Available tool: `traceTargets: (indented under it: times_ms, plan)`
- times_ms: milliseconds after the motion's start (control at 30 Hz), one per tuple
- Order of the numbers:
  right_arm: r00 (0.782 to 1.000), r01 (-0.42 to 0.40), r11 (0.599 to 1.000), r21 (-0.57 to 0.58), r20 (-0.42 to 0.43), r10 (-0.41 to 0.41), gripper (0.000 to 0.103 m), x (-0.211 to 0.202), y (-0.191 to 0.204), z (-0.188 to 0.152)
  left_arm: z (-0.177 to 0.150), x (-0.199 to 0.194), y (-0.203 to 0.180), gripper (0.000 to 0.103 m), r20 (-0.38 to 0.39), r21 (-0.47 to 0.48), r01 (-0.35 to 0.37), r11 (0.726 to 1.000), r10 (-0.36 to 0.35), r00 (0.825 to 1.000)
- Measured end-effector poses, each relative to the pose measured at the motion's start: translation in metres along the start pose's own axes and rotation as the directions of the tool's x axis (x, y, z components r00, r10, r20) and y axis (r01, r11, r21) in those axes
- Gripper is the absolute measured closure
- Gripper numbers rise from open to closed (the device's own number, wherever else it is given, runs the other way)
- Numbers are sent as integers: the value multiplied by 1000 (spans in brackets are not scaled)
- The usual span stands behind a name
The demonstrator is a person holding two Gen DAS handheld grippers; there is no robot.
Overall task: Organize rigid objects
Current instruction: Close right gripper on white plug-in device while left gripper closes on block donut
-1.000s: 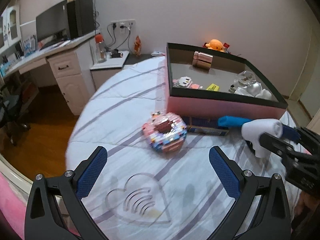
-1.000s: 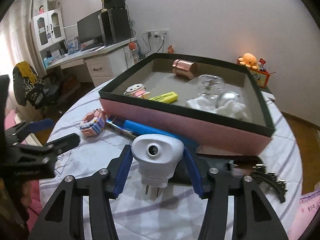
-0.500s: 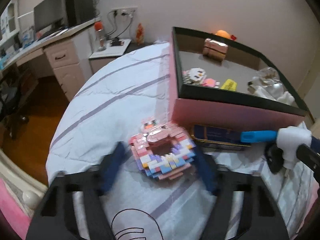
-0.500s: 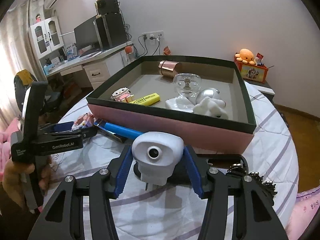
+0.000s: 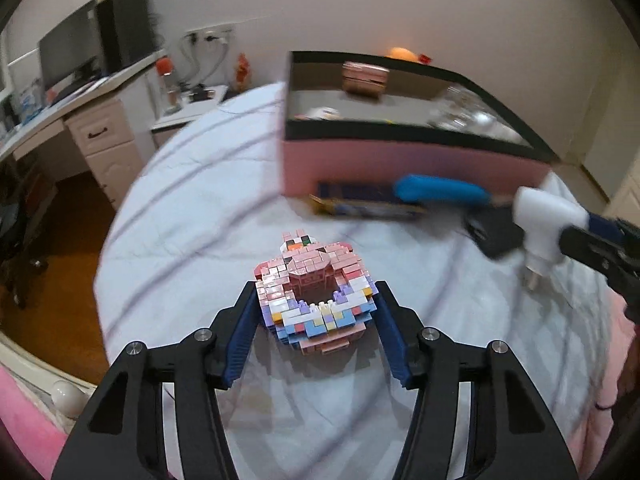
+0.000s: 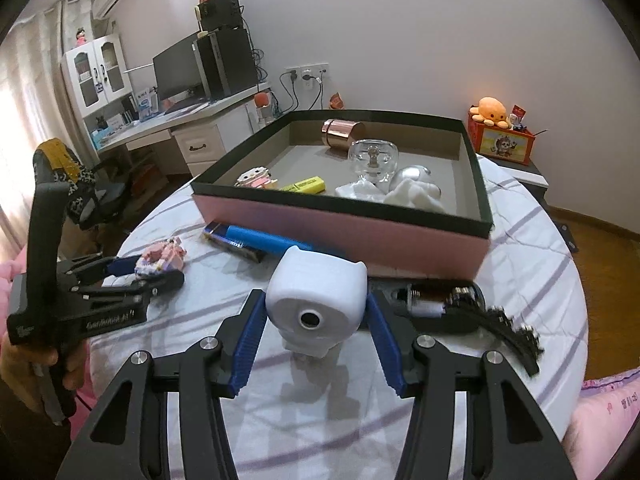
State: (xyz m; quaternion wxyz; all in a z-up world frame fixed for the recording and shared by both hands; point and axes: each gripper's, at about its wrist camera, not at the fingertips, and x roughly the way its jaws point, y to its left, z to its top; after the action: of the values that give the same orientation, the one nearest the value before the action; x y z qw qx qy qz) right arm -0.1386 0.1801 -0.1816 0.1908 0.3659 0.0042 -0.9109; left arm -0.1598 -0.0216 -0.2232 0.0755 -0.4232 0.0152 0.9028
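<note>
A ring-shaped model of small pink, white and blue bricks (image 5: 316, 300) lies on the striped bedcover, and my left gripper (image 5: 316, 292) straddles it. Its jaws are closing, and the blue pads (image 5: 244, 332) touch the model's two sides. From the right wrist view the same model (image 6: 162, 258) shows between the left gripper's fingers (image 6: 132, 264). My right gripper (image 6: 315, 297) is shut on a white plug-in device (image 6: 316, 300), held just above the cover with its pins down. In front of both stands the pink box with a dark rim (image 6: 340, 232).
The box holds a copper tin (image 6: 342, 132), a glass piece (image 6: 372, 160), a yellow highlighter (image 6: 304, 186) and white items. A blue tube (image 6: 264, 240) on a dark pack lies against its front wall. A black case with a bulb (image 6: 436, 306) lies right.
The left gripper went from wide open behind the brick model to down around it, its jaws narrowing onto the sides. The right gripper carried the white device slightly toward the box.
</note>
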Motion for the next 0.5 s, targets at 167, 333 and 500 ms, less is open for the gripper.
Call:
traceTargets:
  times_ms: [167,333,500]
  plan:
    - [1000,4,1000,0,-12,-4,50,-12,3,-16,-12,-6,-31,46,-11,59,35,998,-34,999]
    - [1000,22,999,25,-15,-22,50,-20,-2,-29,-17,-7,-44,46,-10,79,36,996,-36,999]
    - [1000,12,996,86,10,-13,50,-17,-11,-35,-16,-5,-39,41,-9,40,35,999,-35,999]
